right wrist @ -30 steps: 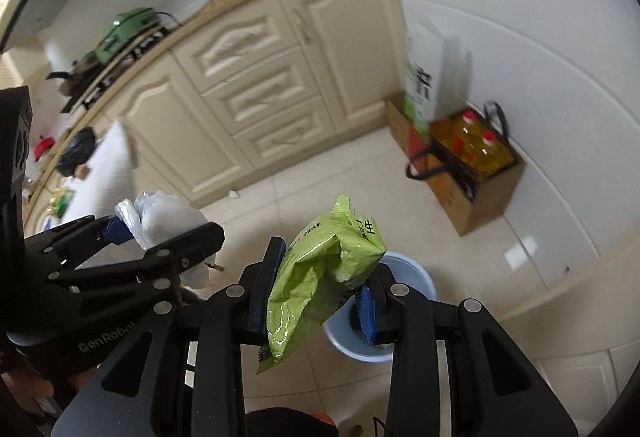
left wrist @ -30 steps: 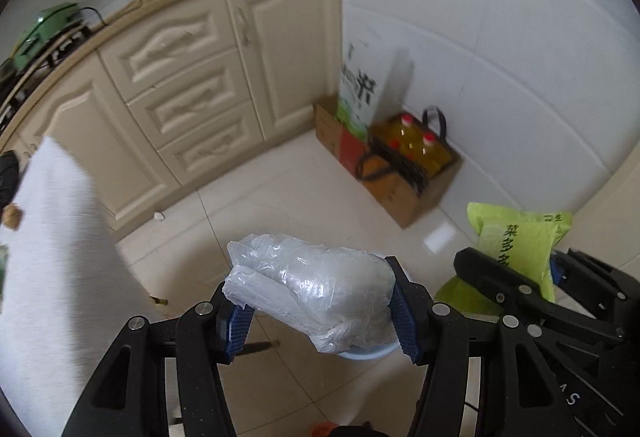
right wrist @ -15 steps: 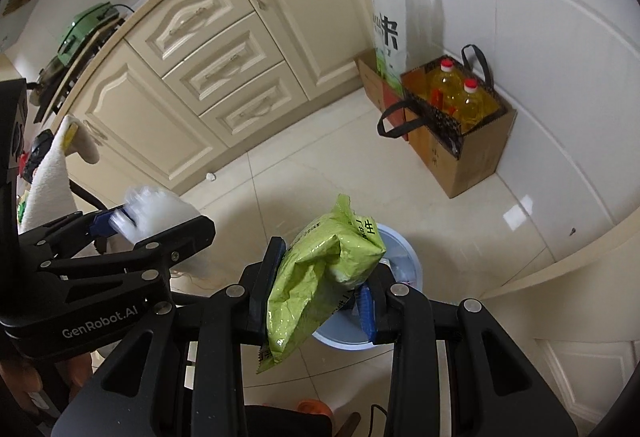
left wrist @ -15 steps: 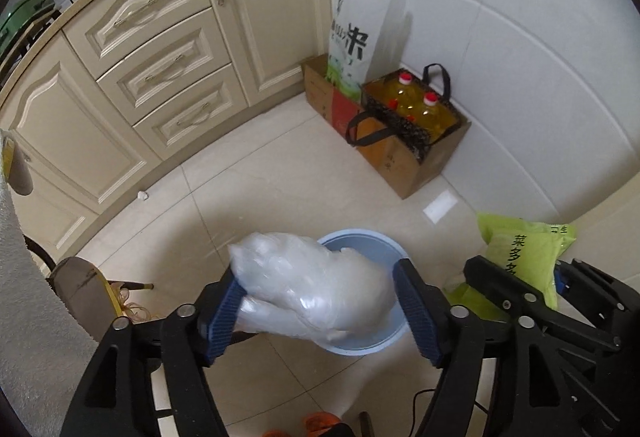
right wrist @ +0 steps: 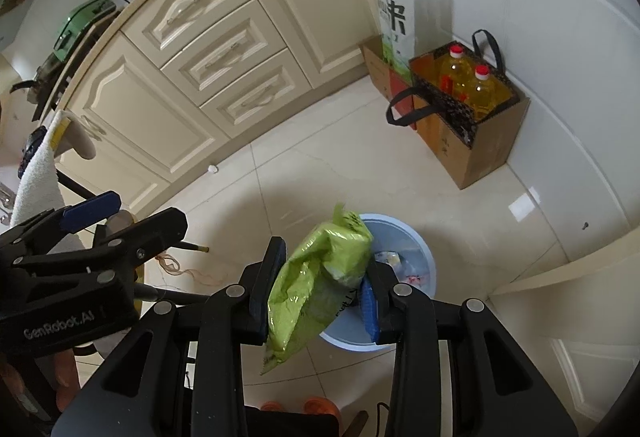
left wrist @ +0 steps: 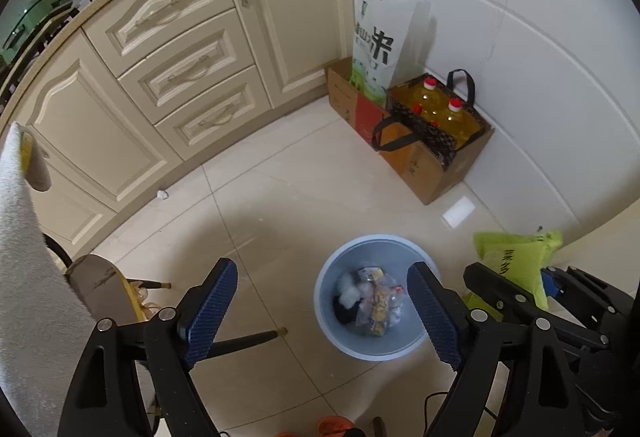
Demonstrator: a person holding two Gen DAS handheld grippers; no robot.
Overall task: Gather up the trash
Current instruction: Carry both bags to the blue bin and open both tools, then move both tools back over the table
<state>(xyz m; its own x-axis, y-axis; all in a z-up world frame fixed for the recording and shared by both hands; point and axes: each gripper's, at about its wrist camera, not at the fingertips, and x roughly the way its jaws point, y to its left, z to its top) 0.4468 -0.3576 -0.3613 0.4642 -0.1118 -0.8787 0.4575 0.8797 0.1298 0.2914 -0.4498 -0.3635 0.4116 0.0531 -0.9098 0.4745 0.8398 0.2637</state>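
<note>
A light blue trash bin [left wrist: 332,317] stands on the tiled floor with a clear plastic bag and other trash [left wrist: 374,301] inside; it also shows in the right wrist view [right wrist: 424,257]. My left gripper [left wrist: 324,297] is open and empty, high above the bin. My right gripper [right wrist: 322,273] is shut on a lime green snack bag [right wrist: 316,281], held above the bin's left rim. The green bag [left wrist: 516,261] also shows at the right of the left wrist view.
Cream cabinets [left wrist: 180,69] line the far side. A cardboard box with oil bottles [left wrist: 436,133] and a rice bag [left wrist: 376,49] stand by the tiled wall. A stool [left wrist: 104,285] and a white towel [left wrist: 24,277] are at left. A small white scrap [left wrist: 161,194] lies by the cabinets.
My left gripper opened and the clear plastic bag dropped into the bin. Both grippers have moved nearer the bin; the right still holds the green bag.
</note>
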